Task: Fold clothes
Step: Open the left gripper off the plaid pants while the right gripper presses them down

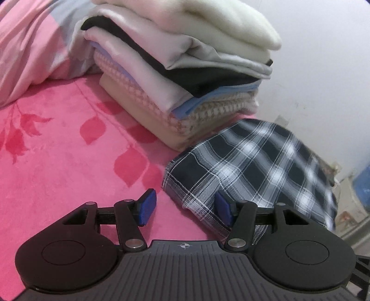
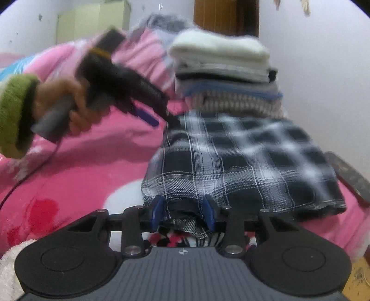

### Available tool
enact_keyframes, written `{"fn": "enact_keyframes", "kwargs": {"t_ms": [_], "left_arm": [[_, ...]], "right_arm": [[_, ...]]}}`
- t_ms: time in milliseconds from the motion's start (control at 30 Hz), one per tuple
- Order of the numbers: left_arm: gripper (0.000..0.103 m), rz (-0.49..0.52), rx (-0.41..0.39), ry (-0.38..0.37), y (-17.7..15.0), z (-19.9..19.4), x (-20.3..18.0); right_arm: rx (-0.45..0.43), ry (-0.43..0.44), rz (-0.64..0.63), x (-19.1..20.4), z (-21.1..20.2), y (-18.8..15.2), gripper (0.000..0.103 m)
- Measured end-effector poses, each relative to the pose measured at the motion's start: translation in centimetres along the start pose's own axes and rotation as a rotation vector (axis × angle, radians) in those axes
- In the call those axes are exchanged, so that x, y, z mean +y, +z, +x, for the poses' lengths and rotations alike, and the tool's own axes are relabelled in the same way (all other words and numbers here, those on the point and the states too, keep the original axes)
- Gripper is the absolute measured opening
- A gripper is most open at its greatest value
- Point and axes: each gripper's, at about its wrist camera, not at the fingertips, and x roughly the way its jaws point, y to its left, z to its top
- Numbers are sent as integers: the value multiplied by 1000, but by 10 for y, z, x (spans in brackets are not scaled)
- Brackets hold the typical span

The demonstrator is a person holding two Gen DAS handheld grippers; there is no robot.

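Observation:
A folded black-and-white plaid garment [image 1: 261, 166] [image 2: 235, 159] lies on the pink bed, in front of a tall stack of folded clothes [image 1: 180, 58] [image 2: 226, 76]. My left gripper [image 1: 185, 208] is open, its right pad against the garment's near corner and its left pad over bare sheet. The right wrist view shows that same left gripper [image 2: 161, 115], blurred, at the garment's far left corner, held by a hand [image 2: 64, 108] in a green sleeve. My right gripper [image 2: 183, 214] is shut on the garment's bunched near edge.
The pink leaf-print sheet [image 1: 69, 150] spreads to the left. A rumpled pink duvet [image 1: 30, 46] lies at the back left. A white wall [image 1: 323, 58] stands right behind the stack. A brown door [image 2: 226, 16] shows beyond the bed.

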Motion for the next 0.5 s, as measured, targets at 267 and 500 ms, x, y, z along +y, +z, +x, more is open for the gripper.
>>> {"fn": "enact_keyframes", "kwargs": {"t_ms": [267,500], "left_arm": [[56,-94,1,-79,17,-2,15],[55,-219,71,-116,17,16,30]], "right_arm": [[-115,-11,-163,24,-13,19,40],[6,-158,-378,48,22,-3,23]]}}
